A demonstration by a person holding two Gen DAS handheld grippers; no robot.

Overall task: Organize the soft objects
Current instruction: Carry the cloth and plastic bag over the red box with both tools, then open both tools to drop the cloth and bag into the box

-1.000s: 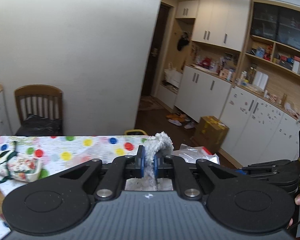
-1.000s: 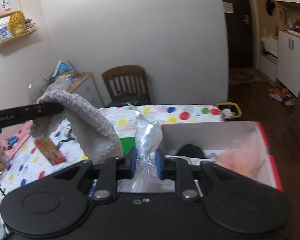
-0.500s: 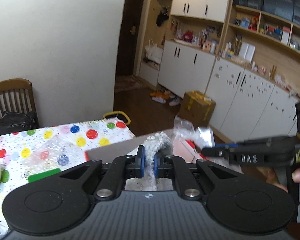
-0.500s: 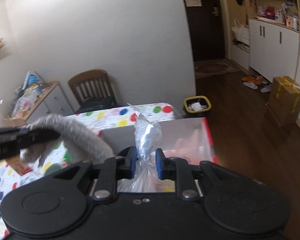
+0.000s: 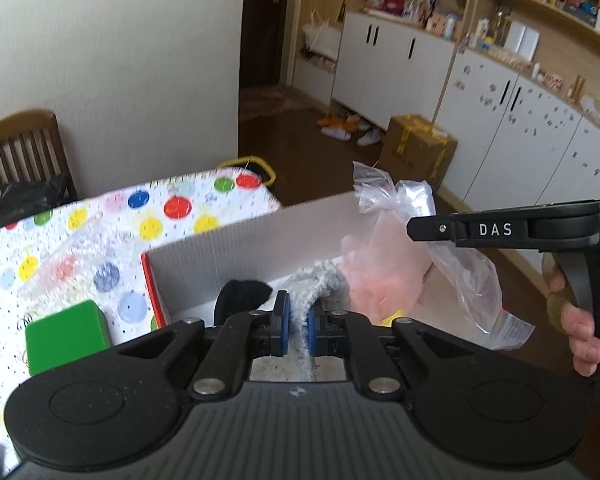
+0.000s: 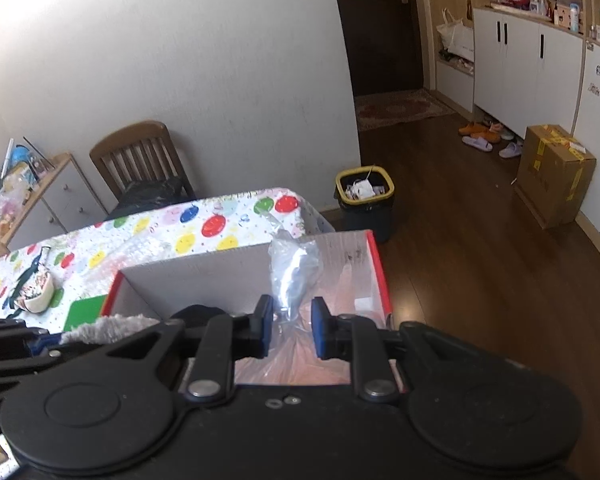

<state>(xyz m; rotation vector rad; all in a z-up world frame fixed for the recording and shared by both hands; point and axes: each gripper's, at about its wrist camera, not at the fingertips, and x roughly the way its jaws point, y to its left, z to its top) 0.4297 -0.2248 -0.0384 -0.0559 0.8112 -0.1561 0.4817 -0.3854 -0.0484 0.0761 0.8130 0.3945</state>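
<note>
**Fluffy cloth and plastic bag both poised over the box**

Fleecy white cloth [image 5: 312,300] sits pinched tight between the blue pads of the left gripper [image 5: 296,330], low in the centre of the left wrist view, its free end draping down toward the open cardboard box [image 5: 236,248] just beyond the fingertips. Over on the right of that same frame, the right gripper [image 5: 416,229] juts in from the edge, a hand [image 5: 580,320] on its handle, and the clear plastic bag [image 5: 452,256] hangs from its tip above the box's right half. From the right wrist view, the bag [image 6: 294,276] bunches up between the pads, clamped, with the red-rimmed box [image 6: 376,264] directly below in mid-frame.

Progress check: the box already holds a dark item [image 5: 240,296] at its left and something pinkish [image 5: 376,276] behind the bag, so some sorting looks done. Neither held piece has been let go yet; both hang above the opening, not resting inside as far as can be told. Out on the polka-dot tablecloth [image 6: 204,228], a patterned fabric bundle [image 6: 34,292] at mid-left of the right wrist frame and a green block [image 5: 66,334] beside the box remain outside. Judging by this, two drops are imminent and at least one soft item is left to collect.
</note>
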